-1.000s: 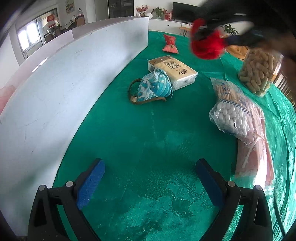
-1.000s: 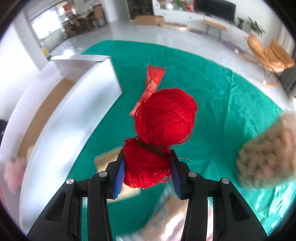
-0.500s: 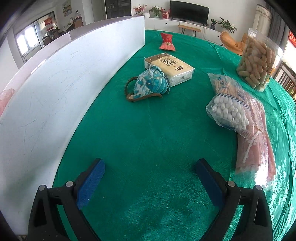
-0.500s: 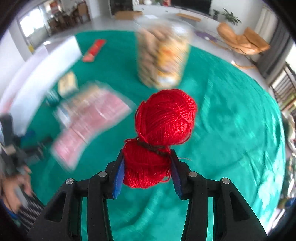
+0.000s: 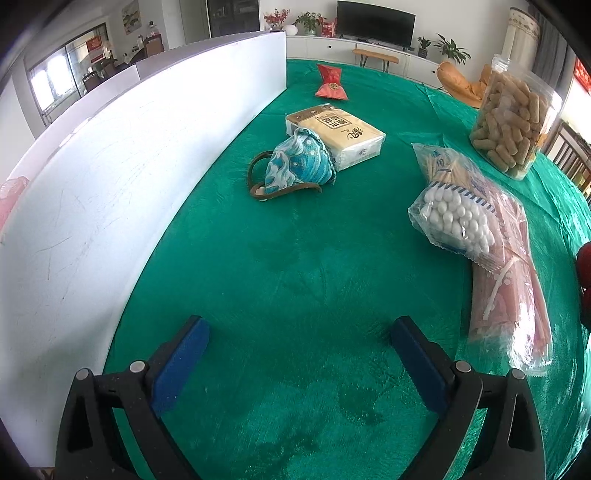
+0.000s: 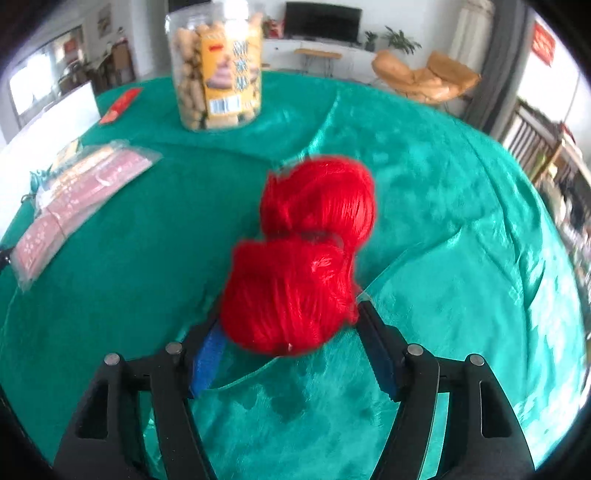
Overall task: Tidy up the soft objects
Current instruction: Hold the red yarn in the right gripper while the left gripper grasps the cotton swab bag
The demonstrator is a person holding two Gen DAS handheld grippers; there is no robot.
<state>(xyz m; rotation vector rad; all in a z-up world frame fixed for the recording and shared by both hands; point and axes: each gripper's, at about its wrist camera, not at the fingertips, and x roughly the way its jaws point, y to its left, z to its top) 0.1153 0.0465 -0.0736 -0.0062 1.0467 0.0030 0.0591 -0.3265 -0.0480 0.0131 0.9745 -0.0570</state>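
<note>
1. Red yarn (image 6: 303, 254), two bundled balls, lies blurred at the centre of the right view, between the right gripper's (image 6: 291, 332) opening jaws; its near end reaches the finger tips, grip uncertain.
2. Green cloth (image 5: 295, 280) covers the table.
3. White board (image 5: 122, 173) stands at 9 o'clock in the left view.
4. Living room behind: television (image 5: 375, 16) at 12 o'clock.
5. Snack jar (image 6: 216, 66) at 11 o'clock from the yarn.
6. Left gripper (image 5: 299, 332) angles down over bare cloth, jaws wide apart, empty.
</note>
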